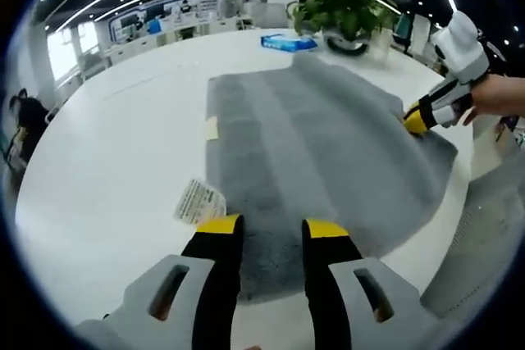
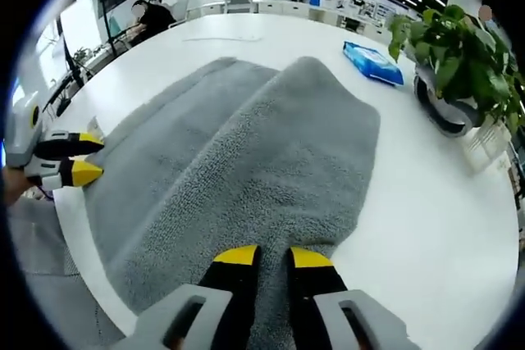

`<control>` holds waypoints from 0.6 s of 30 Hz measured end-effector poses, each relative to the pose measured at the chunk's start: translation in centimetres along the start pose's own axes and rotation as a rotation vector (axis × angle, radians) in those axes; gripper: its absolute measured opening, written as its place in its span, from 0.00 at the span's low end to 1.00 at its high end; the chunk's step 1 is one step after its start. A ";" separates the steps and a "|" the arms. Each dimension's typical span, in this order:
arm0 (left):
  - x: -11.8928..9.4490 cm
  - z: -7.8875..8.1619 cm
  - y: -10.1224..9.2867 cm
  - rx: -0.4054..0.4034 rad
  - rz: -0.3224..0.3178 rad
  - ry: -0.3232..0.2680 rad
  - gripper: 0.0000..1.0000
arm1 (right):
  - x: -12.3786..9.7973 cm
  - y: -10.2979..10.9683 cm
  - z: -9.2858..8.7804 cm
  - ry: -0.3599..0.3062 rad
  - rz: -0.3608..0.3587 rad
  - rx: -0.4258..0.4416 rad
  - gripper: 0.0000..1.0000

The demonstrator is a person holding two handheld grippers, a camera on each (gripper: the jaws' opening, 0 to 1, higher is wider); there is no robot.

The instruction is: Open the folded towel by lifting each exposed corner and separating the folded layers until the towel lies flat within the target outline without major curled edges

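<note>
Likely right tool [image 2: 269, 258], pinching towel [image 2: 246, 153] edge near counter [image 2: 426, 194] rim, drags it off; left tool [image 1: 269, 228] gapped, empty.

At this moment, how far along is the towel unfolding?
Partly done: the grey towel is spread across the white table, but a raised fold remains. In hand: the right gripper and left gripper sit at opposite edges. Left: flattening; no target outline is discernible.

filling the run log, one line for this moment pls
towel: grey, on white table, still partly folded | left gripper: open at near edge | right gripper: at towel edge, grip unclear
</note>
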State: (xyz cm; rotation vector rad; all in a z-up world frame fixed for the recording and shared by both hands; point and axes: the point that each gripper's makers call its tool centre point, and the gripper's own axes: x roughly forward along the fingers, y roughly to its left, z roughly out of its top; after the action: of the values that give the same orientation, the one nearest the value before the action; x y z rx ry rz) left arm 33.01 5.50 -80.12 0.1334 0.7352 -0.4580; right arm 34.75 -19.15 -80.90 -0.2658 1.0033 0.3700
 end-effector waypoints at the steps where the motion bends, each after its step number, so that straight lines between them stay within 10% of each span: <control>1: 0.0 0.0 0.1 -0.003 0.001 0.000 0.28 | 0.1 0.0 0.1 0.001 0.000 -0.003 0.10; 18: -0.7 -0.7 3.0 -0.079 0.076 -0.023 0.26 | 1.8 1.5 3.1 -0.010 -0.015 -0.124 0.07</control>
State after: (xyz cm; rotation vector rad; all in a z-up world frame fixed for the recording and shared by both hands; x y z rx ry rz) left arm 33.52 8.59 -80.27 0.0815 0.7226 -0.3573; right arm 37.34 -16.25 -80.94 -0.3825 0.9697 0.4204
